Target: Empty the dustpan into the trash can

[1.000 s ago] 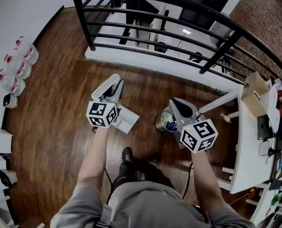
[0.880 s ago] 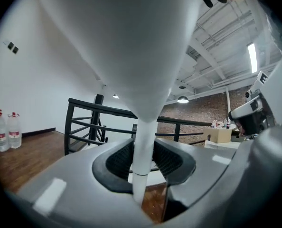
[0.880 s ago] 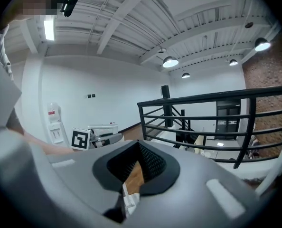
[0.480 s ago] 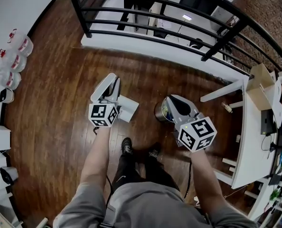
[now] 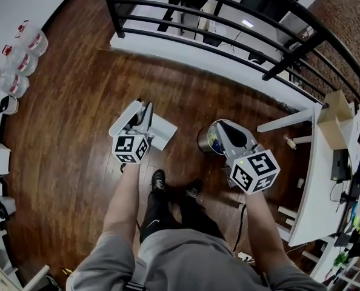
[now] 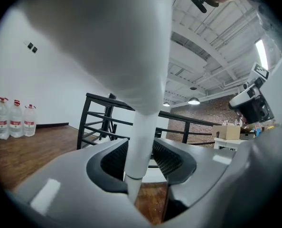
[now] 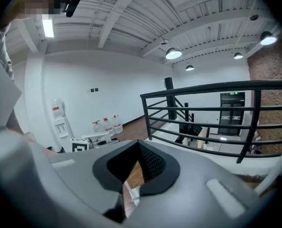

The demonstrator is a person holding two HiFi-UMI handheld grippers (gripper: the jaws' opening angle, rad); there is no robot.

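Head view, looking steeply down on a dark wood floor [image 5: 71,114]. The left gripper [image 5: 141,109] sits left of centre, its marker cube nearest the camera and its jaws pointing toward the top of the frame. The white dustpan [image 5: 163,130] lies just right of this gripper, at centre frame, low over the floor; whether it touches the boards cannot be told.

In the left gripper view, the dustpan's white handle [image 6: 142,127] runs down through the middle of the frame. It passes between the two dark ribbed pads, which are closed partway and press on it from both sides.

The trash can [image 5: 203,143], a round metal bin with mixed coloured litter inside, stands right of the dustpan and apart from it. The right gripper [image 5: 221,128] hangs right of centre, with its jaw end over the can's mouth. In the right gripper view, its pads meet at the tips with nothing between them, and a sliver of floor shows in the gap beneath.

A black railing [image 5: 228,11] crosses the top of the head view. Three water bottles [image 5: 16,59] stand along the wall at upper left. A white table [image 5: 322,180] occupies the right edge. The person's shoes [image 5: 157,180] appear below centre, between the forearms.
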